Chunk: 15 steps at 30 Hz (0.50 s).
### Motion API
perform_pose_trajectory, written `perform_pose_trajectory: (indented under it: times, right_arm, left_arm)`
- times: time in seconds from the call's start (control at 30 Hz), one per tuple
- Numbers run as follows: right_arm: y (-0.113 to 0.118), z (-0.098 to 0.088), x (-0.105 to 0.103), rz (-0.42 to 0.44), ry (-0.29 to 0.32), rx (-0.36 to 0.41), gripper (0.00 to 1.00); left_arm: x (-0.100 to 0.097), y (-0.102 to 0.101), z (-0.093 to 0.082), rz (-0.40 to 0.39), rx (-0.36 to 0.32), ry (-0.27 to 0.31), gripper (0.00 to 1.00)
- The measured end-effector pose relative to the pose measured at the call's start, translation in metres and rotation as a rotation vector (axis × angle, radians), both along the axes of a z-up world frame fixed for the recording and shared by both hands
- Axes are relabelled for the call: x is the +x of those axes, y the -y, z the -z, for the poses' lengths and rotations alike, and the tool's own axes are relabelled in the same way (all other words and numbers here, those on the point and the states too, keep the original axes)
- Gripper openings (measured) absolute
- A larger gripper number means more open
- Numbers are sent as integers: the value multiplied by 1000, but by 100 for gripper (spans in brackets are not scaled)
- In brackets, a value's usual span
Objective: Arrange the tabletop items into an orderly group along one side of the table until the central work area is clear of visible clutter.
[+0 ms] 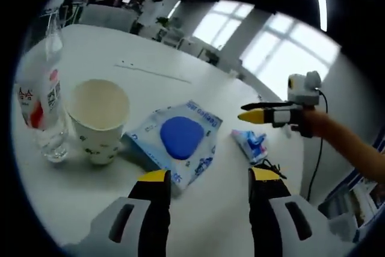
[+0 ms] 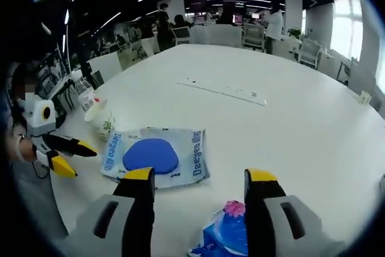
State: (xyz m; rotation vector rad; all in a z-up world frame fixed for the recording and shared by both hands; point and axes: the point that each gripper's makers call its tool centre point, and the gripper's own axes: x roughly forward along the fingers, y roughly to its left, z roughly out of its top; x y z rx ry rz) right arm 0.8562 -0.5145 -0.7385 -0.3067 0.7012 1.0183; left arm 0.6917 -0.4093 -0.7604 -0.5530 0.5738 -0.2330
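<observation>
A flat wipes pack (image 1: 180, 139) (image 2: 153, 156) with a round blue lid lies on the white table (image 1: 198, 221) (image 2: 289, 124). Left of it stand a paper cup (image 1: 98, 118) (image 2: 102, 120) and a clear plastic bottle (image 1: 45, 103). A small blue and pink packet (image 1: 251, 144) (image 2: 225, 233) lies to the pack's right. My left gripper (image 1: 209, 176) (image 2: 73, 159) is open, just short of the pack's near edge. My right gripper (image 2: 200, 175) (image 1: 248, 116) is open above the small packet, which shows between its jaws without touching them.
A long white power strip (image 2: 222, 88) (image 1: 153, 71) lies across the far part of the table. Chairs (image 2: 105, 64) and standing people (image 2: 274, 25) are beyond the far edge. A black cable (image 1: 274, 165) runs near the small packet at the table's side.
</observation>
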Motion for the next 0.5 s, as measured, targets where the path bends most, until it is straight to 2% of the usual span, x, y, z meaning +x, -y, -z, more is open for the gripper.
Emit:
perform_pose_trajectory:
  times: [0.3,0.5]
  right_arm:
    - [-13,10,-1,-42,-20,-10,49]
    - [-20,17,-3,-64,-33,-19,44]
  left_arm:
    - [-3,-16,14,-73,24,-28,38]
    - [-2,-20,19,-110,25,-39,37]
